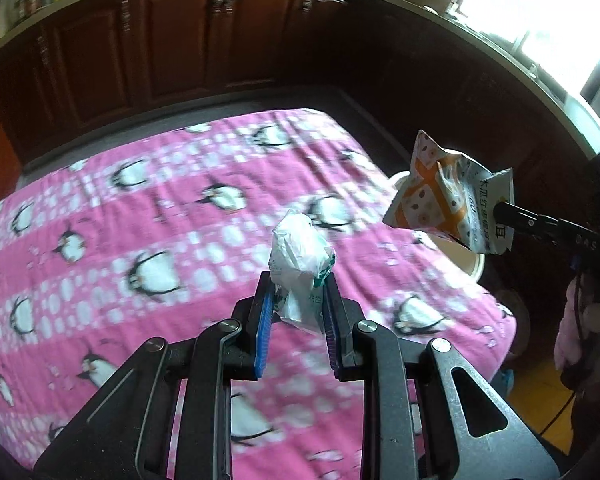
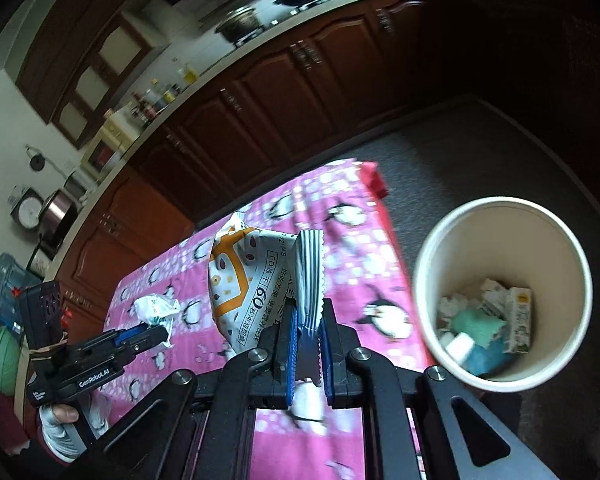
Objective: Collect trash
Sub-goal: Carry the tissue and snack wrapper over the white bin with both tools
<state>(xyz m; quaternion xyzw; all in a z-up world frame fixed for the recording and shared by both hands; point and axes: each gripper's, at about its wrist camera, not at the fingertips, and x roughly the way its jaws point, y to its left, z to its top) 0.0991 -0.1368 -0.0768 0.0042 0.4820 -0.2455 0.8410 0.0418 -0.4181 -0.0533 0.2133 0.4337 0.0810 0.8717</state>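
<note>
My left gripper [image 1: 298, 292] is shut on a crumpled white plastic wrapper [image 1: 300, 260] and holds it above the pink penguin cloth [image 1: 140, 220]. My right gripper [image 2: 309, 320] is shut on an orange and white snack packet [image 2: 248, 284], held in the air to the left of the bin. In the left wrist view the packet [image 1: 440, 196] hangs in front of the cream trash bin [image 1: 474, 266], which is mostly hidden. In the right wrist view the bin's rim [image 2: 424, 264] is at the right, with several pieces of trash [image 2: 488, 320] inside. The left gripper [image 2: 156, 330] with its wrapper [image 2: 156, 308] shows at the left.
The cloth covers a low table [image 2: 340, 240] with the bin on the dark floor [image 2: 480, 152] beside its right edge. Dark wooden cabinets [image 1: 180, 40] under a counter run behind. Water bottles [image 2: 4, 280] stand far left.
</note>
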